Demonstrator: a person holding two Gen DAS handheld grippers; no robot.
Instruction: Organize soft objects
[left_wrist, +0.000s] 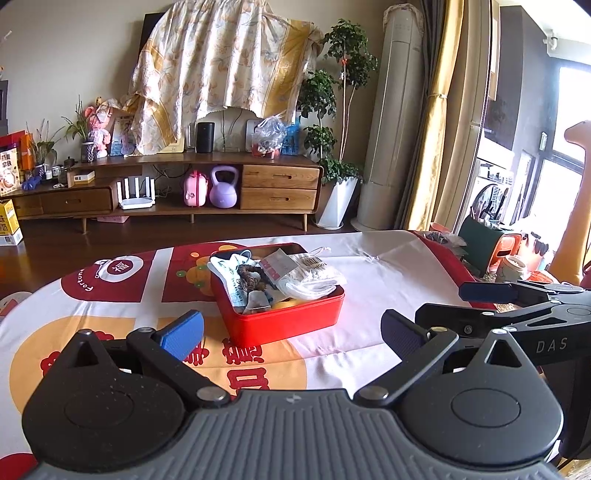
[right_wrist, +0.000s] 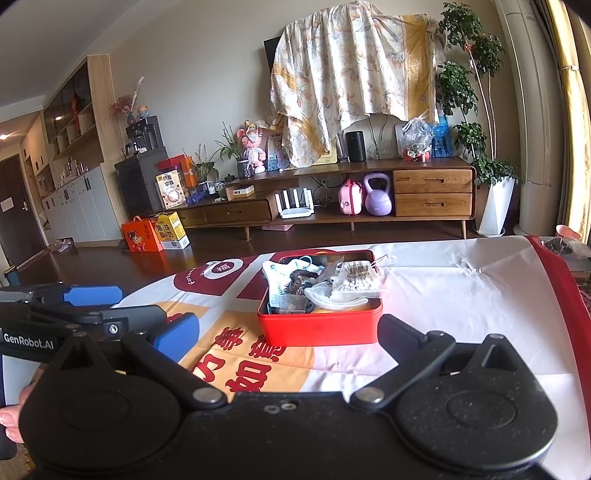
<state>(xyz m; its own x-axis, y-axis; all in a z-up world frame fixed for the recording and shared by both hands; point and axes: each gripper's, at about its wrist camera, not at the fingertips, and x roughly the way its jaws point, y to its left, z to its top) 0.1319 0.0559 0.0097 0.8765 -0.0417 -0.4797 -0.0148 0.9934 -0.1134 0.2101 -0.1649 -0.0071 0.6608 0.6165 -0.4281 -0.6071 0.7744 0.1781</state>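
Both tongs wide open and empty, the red tin between and ahead of them.

The left gripper (left_wrist: 291, 330) hangs over the printed tablecloth (left_wrist: 388, 269) with its blue pads (left_wrist: 183, 334) spread wide, touching nothing. Just beyond sits the red tin (left_wrist: 284, 317), heaped with white cloth pouches (left_wrist: 314, 280) and a brown hair tie (left_wrist: 251, 277). The right gripper (right_wrist: 288, 332) gapes as wide, also empty, with the tin directly in front of it.

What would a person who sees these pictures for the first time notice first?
The eye goes first to the red tin box in the middle of the table, full of soft things such as a bag of cotton swabs. It stands on a red, white and orange tablecloth. Both the left claw and the right claw are open and empty, short of the box.
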